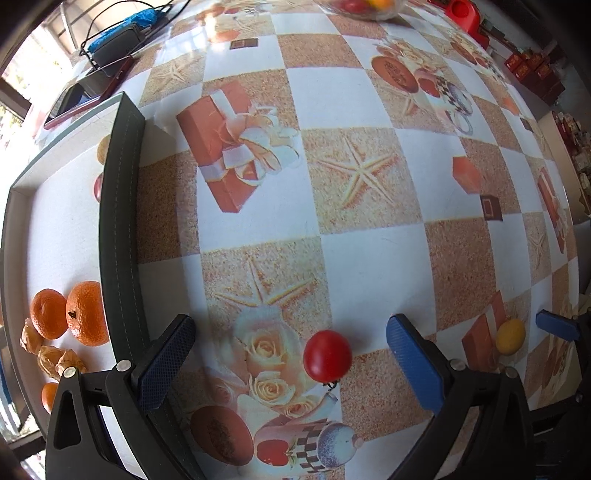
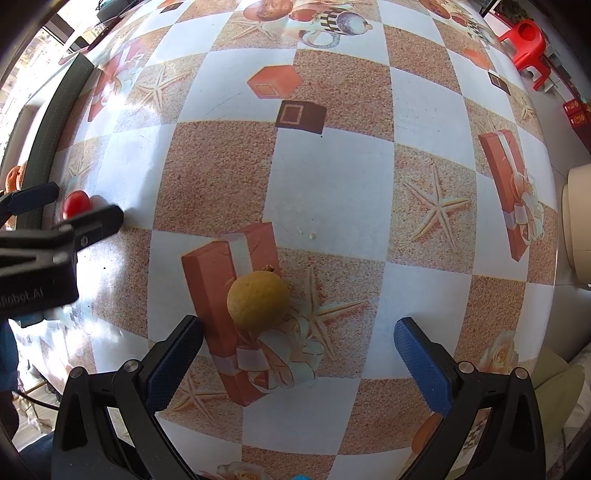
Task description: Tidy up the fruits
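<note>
A red cherry tomato (image 1: 327, 355) lies on the patterned tablecloth between the fingers of my left gripper (image 1: 291, 360), which is open around it without touching. The same tomato (image 2: 76, 204) shows at the far left of the right wrist view, beside the left gripper's fingers (image 2: 92, 225). A small yellow-brown round fruit (image 2: 258, 300) sits just ahead of my right gripper (image 2: 299, 363), which is open and empty. That fruit (image 1: 510, 336) also appears at the right of the left wrist view, near a blue fingertip (image 1: 557, 325) of the right gripper.
A white tray with a dark rim (image 1: 120, 221) lies to the left, holding two oranges (image 1: 86, 314) and several brown husked fruits (image 1: 55, 360). A glass bowl of fruit (image 1: 364, 9) stands far back. A phone (image 1: 85, 96) and a charger lie at the back left; a red stool (image 2: 526, 44) stands beyond the table.
</note>
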Demonstrator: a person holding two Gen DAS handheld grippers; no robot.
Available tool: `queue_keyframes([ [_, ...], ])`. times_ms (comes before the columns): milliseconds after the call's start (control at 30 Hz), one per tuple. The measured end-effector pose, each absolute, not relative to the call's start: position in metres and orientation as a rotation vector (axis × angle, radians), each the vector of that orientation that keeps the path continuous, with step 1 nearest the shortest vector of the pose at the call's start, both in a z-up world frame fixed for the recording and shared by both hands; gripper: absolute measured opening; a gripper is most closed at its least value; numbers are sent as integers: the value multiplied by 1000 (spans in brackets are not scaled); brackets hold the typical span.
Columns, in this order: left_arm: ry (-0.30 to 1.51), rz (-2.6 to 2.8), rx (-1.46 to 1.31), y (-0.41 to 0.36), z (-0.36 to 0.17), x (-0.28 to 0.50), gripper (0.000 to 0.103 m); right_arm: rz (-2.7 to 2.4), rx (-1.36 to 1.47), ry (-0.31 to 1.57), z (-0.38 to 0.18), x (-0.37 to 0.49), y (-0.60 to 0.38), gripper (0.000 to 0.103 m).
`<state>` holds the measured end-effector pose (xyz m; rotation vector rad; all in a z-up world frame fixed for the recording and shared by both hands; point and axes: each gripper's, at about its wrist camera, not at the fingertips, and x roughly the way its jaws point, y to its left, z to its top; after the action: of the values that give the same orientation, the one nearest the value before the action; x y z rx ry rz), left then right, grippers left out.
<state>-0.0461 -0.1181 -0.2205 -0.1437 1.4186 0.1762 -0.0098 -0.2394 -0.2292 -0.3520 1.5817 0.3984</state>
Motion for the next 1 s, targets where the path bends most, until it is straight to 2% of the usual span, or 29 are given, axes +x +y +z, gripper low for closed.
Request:
queue_keyframes([
  [133,1285,276,-210,-103,-218,-43,103,408,-372,1616,-230,-8,-245,103],
  [367,1139,275,-166,-111,-218,-33,103,312,-261,1661,-230,-4,-287,103],
  [567,953,213,-74,-116,-219,-35,103,342,-266,1659,-228,0,-277,103],
  [1000,950,207,-72,-118,-217,-37,103,345,-301,1621,-223,6,-259,103],
])
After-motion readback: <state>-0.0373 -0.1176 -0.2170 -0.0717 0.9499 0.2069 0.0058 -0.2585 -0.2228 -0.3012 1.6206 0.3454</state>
